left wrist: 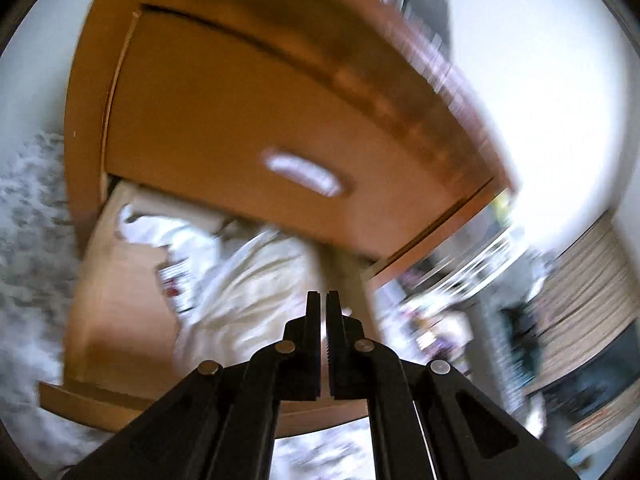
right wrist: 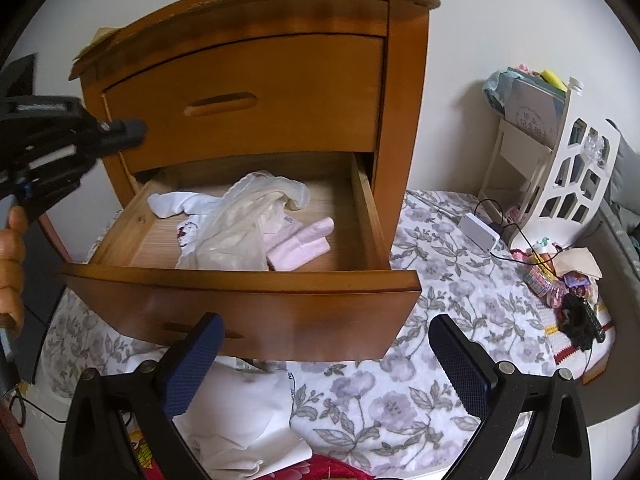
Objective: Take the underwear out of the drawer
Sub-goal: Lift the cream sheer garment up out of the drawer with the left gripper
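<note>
The wooden nightstand point(right wrist: 280, 92) has its lower drawer point(right wrist: 240, 304) pulled out. Inside lie cream underwear point(right wrist: 236, 224), a white garment point(right wrist: 172, 204) and a folded pink piece point(right wrist: 300, 246). My right gripper point(right wrist: 328, 344) hangs open in front of the drawer front, nothing held between its blue pads point(right wrist: 192, 364). My left gripper point(right wrist: 134, 130), held by a hand point(right wrist: 10, 264), is shut and empty at the upper drawer's left edge. In the blurred left wrist view the left gripper point(left wrist: 324, 300) is shut above the cream underwear point(left wrist: 256, 288), with the upper drawer front point(left wrist: 260, 120) ahead.
The nightstand stands on a floral bedspread point(right wrist: 440, 312). A white cloth pile point(right wrist: 240, 416) lies just below the drawer front. To the right are a white rack point(right wrist: 560, 168) with books, a white box point(right wrist: 480, 234) with a black cable, and small clutter point(right wrist: 560, 280).
</note>
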### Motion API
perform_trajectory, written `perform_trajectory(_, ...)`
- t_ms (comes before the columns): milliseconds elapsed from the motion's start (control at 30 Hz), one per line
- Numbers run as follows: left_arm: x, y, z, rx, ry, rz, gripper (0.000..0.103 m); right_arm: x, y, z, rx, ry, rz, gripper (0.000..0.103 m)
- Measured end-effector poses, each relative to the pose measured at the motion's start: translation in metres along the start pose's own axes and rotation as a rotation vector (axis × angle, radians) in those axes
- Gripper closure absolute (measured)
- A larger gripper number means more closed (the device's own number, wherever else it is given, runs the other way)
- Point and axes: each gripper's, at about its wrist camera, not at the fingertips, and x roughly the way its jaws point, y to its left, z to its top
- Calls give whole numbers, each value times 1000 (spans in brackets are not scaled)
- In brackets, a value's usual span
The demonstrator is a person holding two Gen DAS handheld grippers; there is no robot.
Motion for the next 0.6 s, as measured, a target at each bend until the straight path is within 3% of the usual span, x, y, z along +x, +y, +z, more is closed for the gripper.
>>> perform_trajectory(233, 69, -5, 6, 143, 268, 180, 99, -2, -2, 1, 10, -3, -6, 0)
perform_trajectory(367, 110, 0, 0, 224, 398, 328, 64, -1, -5, 1, 16, -3, -9, 0)
perform_trajectory(467, 127, 6, -6, 249, 452, 382, 64, 0, -9, 1, 21, 1, -12, 0)
perform_trajectory(600, 150, 4, -17, 318, 536, 439, 56, 3, -10, 1, 24, 9, -12, 0)
